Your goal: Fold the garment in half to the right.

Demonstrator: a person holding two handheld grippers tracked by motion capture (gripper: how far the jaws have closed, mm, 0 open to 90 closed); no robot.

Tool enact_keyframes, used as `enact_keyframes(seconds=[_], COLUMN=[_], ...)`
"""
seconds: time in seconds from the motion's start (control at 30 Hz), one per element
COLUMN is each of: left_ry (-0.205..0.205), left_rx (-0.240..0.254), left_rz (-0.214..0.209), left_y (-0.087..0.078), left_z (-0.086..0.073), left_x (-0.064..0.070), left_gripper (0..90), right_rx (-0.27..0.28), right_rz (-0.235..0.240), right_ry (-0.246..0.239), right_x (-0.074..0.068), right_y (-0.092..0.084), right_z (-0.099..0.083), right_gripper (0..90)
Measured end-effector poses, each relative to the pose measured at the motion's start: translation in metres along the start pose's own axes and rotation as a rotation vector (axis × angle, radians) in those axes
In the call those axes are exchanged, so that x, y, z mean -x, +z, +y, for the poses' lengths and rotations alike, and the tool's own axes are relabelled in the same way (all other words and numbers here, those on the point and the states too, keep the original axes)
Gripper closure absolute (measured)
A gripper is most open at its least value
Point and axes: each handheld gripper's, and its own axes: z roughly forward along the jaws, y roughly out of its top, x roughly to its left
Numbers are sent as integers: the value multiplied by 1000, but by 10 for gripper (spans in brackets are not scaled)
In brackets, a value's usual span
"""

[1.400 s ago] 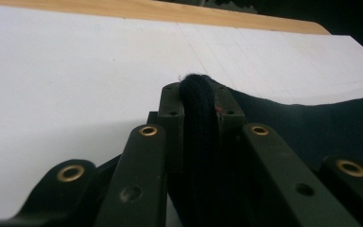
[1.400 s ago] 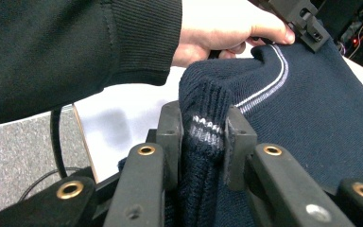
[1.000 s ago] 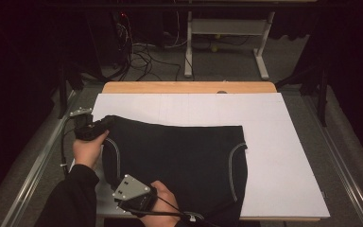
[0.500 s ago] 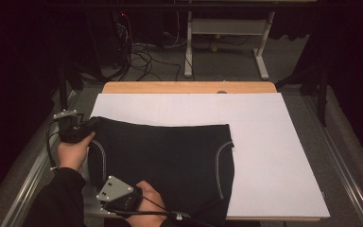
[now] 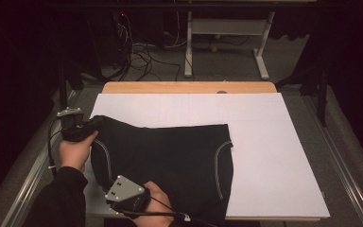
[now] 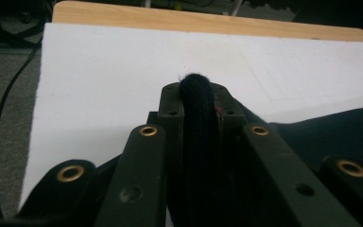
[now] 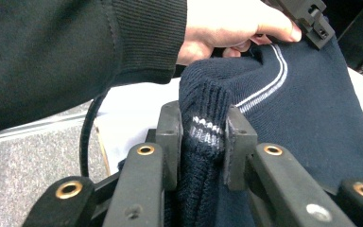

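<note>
A dark navy knitted garment [image 5: 170,156] with thin white stripes lies folded on the white board [image 5: 274,156], toward its left front. My left gripper [image 5: 97,124] holds the garment's far left corner; in the left gripper view a fold of dark knit [image 6: 197,118] is pinched between its jaws. My right gripper [image 5: 123,187] is at the near left edge, shut on the ribbed, white-striped hem [image 7: 203,127] as the right gripper view shows. That view also has the other hand [image 7: 231,23] and its sleeve beyond the cloth.
The white board lies on a wooden tabletop [image 5: 189,87] whose far edge shows. Metal rails [image 5: 345,156] run along both sides of the table. Cables [image 5: 142,56] and a desk frame [image 5: 227,33] stand on the floor beyond.
Both hands have drawn the garment to the left across the board. Its right edge now lies farther left, and the far left corner is lifted.
</note>
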Motion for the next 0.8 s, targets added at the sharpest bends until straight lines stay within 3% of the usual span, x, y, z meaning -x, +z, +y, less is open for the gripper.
enact_keyframes(seconds=[0.33, 0.8], left_ry=[63, 146], left_rx=[-13, -37], left_rz=[-41, -74], left_y=[18, 73], left_z=[12, 10], left_x=[53, 151], left_gripper=[740, 739], right_rx=[53, 61], right_rz=[-34, -120], right_ry=[52, 129], right_x=[20, 50], right_y=[-47, -108], right_z=[-24, -91], right_gripper=[737, 736])
